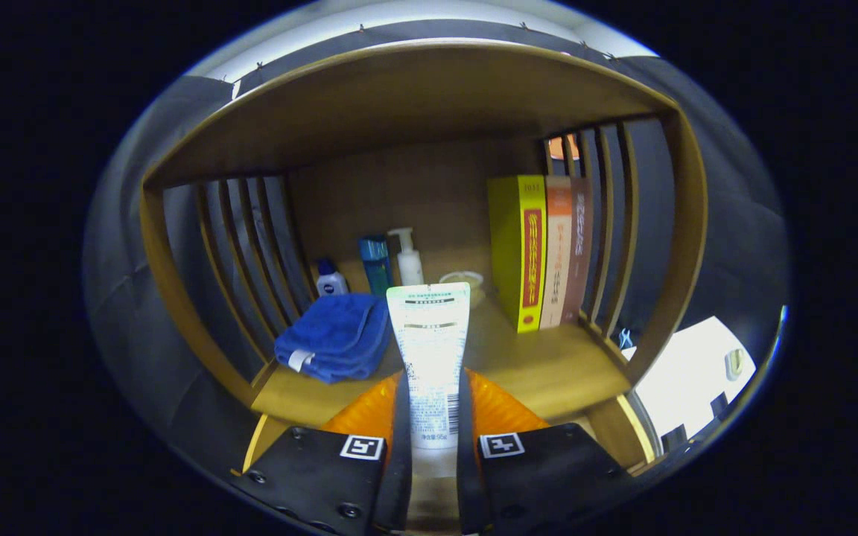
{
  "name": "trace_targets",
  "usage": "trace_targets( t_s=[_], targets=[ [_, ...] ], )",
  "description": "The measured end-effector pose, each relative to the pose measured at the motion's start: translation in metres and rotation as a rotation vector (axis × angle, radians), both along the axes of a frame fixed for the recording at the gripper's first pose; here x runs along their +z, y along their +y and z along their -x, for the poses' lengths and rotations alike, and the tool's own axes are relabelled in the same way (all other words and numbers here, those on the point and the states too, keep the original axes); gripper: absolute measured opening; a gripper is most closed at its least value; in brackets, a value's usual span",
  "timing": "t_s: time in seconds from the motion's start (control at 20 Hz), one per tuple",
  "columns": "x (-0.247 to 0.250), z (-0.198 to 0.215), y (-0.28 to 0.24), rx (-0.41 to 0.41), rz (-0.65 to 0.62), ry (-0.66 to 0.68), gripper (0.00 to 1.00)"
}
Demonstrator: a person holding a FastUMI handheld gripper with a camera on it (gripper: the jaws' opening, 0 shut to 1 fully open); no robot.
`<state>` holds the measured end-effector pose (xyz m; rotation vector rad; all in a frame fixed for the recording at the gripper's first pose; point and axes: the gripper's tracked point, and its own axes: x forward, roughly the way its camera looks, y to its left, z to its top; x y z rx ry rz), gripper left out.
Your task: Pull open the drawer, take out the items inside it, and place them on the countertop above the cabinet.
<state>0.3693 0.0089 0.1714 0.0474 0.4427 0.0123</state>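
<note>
Gripper clamped on a white tube, both fingers pressing its lower sides, crimped flat end pointing forward and up. Tube carried in the air in front of the countertop, tip reaching over the wooden surface, not yet resting on it. Cap end hidden down between the fingers.

On the countertop beyond: a folded blue towel just left of the tube, three small bottles behind it near the back panel, a shallow clear dish behind the tube's tip, and a row of upright books to the right against the slatted side.

Likely light, judging from its slimness. Soft-walled and squeezable, so a hard pinch risks denting it or forcing contents toward the cap. Glossy skin, probably slippery; could slide or swing if held loosely. Best grip on the lower body near the stiffer shoulder, roughly where held now, flat faces against the fingers.

Open spot for it: bare wood between towel and books.
</note>
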Motion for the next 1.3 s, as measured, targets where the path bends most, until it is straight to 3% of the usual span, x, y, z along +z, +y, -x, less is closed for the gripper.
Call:
trace_targets(
  t_s=[0.1,0.3,0.6,1.0,1.3],
  targets=[
    [-0.002,-0.022,0.005,0.004,0.021,0.002,0.33],
    [-0.041,-0.066,0.017,0.028,-0.022,0.155,0.33],
    [-0.113,-0.071,0.028,0.026,-0.075,0.420,0.33],
    [-0.136,-0.090,0.023,0.005,0.003,0.464,0.33],
    [-0.147,-0.096,0.022,-0.028,-0.015,0.417,0.44]
  ],
)
